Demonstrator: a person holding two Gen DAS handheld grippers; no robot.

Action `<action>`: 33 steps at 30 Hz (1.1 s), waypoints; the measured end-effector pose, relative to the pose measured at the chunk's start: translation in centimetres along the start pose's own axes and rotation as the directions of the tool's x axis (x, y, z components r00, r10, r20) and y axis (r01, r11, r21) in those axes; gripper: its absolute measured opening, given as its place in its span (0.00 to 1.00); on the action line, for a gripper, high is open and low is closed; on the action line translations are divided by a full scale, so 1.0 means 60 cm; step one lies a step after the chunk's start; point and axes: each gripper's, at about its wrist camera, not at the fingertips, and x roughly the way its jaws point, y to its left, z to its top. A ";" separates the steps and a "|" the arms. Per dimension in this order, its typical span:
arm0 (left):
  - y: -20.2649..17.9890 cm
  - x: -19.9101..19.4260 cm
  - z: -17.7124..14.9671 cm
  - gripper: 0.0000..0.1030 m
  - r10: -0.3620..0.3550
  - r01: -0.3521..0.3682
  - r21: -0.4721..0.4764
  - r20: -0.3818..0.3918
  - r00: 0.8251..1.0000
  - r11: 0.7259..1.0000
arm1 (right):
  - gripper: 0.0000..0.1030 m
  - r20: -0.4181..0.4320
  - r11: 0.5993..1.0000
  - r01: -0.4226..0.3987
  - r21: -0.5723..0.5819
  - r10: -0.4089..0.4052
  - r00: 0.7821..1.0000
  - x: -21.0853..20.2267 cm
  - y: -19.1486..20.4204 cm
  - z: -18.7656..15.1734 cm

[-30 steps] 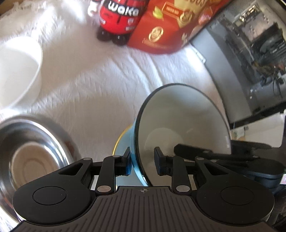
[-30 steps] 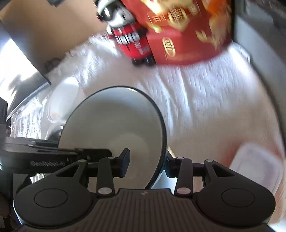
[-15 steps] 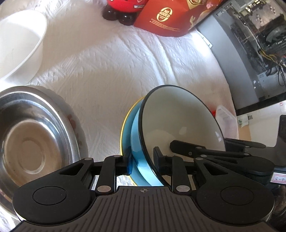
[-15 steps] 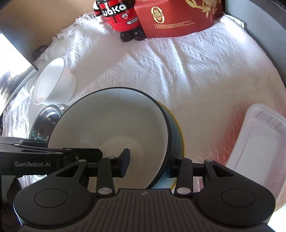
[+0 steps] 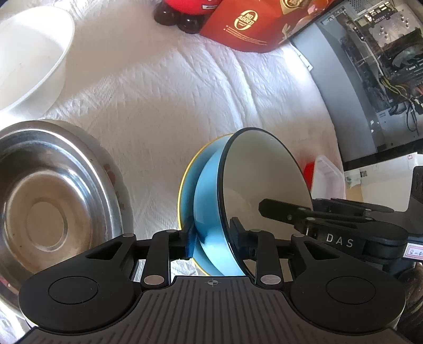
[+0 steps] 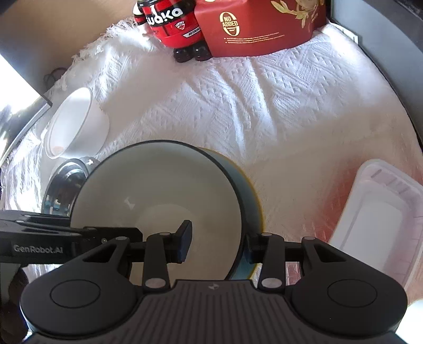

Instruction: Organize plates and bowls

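A blue bowl with a pale inside and dark rim is held tilted between both grippers, over a yellow-rimmed blue plate on the white cloth. My left gripper is shut on the bowl's rim on one side. My right gripper straddles the opposite rim with its jaws apart. A steel bowl sits to the left and shows in the right wrist view. A white bowl stands behind it, also in the right wrist view.
A clear plastic container lies at the right on the cloth. A red and black figure and a red box stand at the back. An open computer case is at the far right.
Both grippers have lowered the blue bowl down and forward toward the yellow-rimmed plate. The right gripper's jaws now stand wider around the rim.
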 end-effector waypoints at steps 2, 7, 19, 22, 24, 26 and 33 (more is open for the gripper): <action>-0.004 -0.001 0.001 0.30 0.008 -0.008 0.010 -0.007 1.000 1.000 | 0.39 0.000 1.000 -0.004 0.007 0.004 1.000 -0.001 -0.003 -0.001; -0.012 -0.005 0.000 0.31 0.030 -0.029 0.042 -0.023 0.999 0.999 | 0.39 0.004 1.000 -0.005 0.023 0.005 1.000 -0.006 -0.006 -0.004; 0.002 0.012 0.018 0.22 0.019 -0.019 -0.006 -0.015 1.000 1.000 | 0.41 0.025 0.999 0.039 0.015 -0.040 0.999 -0.021 0.000 -0.004; 0.007 0.015 0.022 0.22 0.008 -0.008 -0.021 -0.009 1.000 1.000 | 0.41 0.034 0.999 0.024 0.034 -0.025 0.999 -0.022 -0.007 0.000; 0.013 0.014 0.024 0.24 -0.005 0.005 -0.040 -0.003 1.000 0.999 | 0.42 0.044 0.998 0.008 0.057 -0.010 0.999 -0.019 -0.012 0.006; 0.012 0.010 0.022 0.24 -0.004 0.004 -0.037 0.003 1.000 0.999 | 0.42 0.061 0.997 -0.003 0.073 -0.001 0.998 -0.018 -0.016 0.012; -0.011 -0.006 0.011 0.29 0.039 -0.040 0.034 0.012 0.999 0.999 | 0.42 0.072 0.999 0.028 0.034 -0.030 0.997 -0.016 -0.002 0.008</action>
